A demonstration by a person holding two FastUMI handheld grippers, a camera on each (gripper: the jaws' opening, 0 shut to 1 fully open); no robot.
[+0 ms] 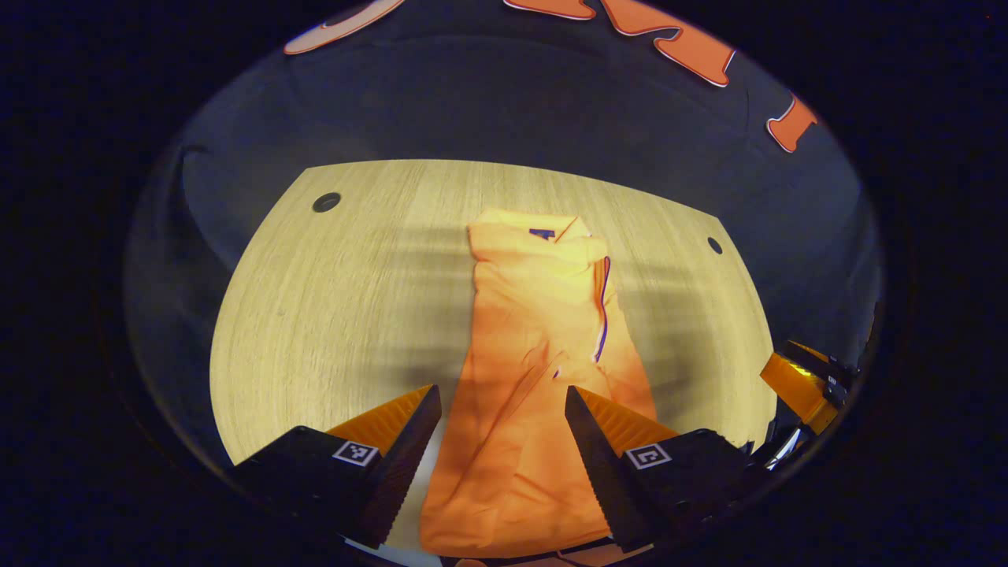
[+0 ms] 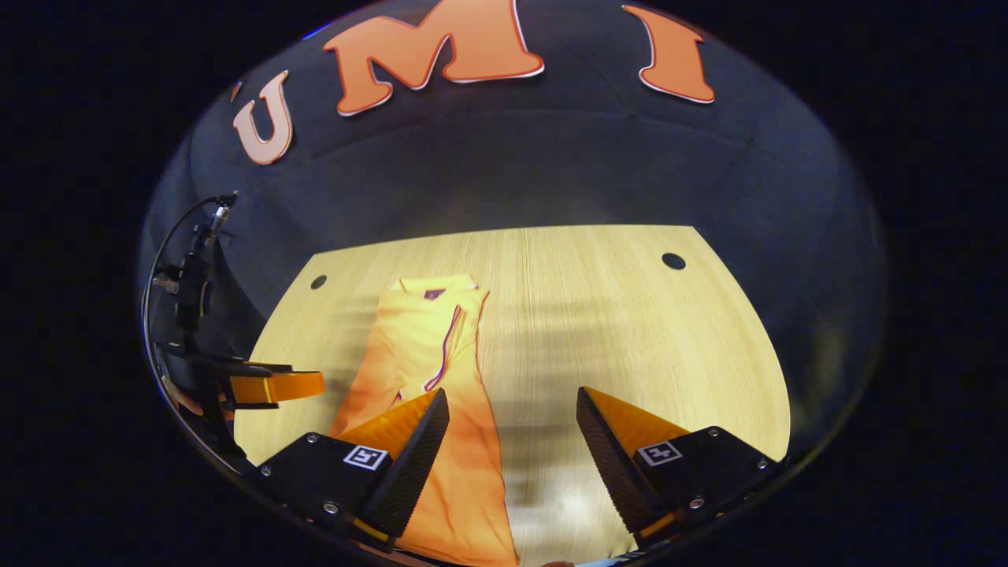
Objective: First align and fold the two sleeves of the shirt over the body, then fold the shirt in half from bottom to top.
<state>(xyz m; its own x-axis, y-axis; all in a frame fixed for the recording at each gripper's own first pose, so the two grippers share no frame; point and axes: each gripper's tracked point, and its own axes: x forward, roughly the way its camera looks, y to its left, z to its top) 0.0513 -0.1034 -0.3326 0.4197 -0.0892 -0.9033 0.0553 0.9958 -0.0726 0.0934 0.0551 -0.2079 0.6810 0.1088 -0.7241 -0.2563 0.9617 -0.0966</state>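
Note:
An orange shirt (image 1: 543, 354) lies lengthwise on the wooden table (image 1: 339, 315), collar at the far end, both sleeves folded over the body into a narrow strip. A dark trim line runs down its right side. My left gripper (image 1: 504, 429) hovers open above the shirt's near hem, which lies between and below the fingers. In the right gripper view the same shirt (image 2: 433, 370) lies left of centre. My right gripper (image 2: 512, 441) is open over the hem's right edge, with its left finger above the cloth and its right finger above bare table.
The table (image 2: 630, 331) has a small round hole near each far corner (image 1: 326, 202) (image 2: 673, 261). The right gripper (image 1: 807, 382) shows at the right edge of the left gripper view; the left gripper (image 2: 268, 386) shows at the left of the right gripper view. Black cloth walls surround the table.

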